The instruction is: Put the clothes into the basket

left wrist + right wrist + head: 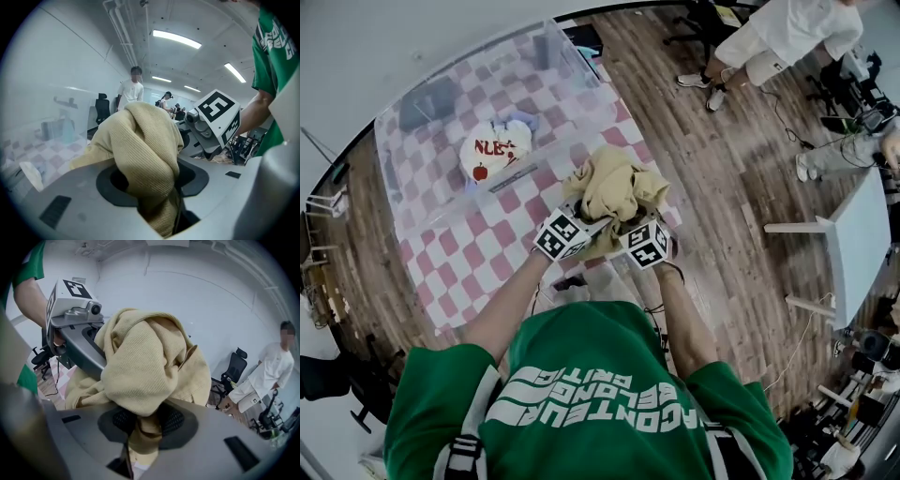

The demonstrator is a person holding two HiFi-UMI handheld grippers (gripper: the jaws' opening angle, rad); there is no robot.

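Garment (pixel 614 192), tan ribbed knit, is held bunched above the table (pixel 478 272) near its right edge. The left gripper (pixel 581 225) and right gripper (pixel 630 227) each pinch a fold side by side, likely so nothing trails when it crosses the basket (pixel 539 164) rim. The basket sits on the table's far half with its top open and a white printed garment (pixel 494 148) mid-floor with free room around it; the near rim just ahead of the load looks like the only edge to clear.
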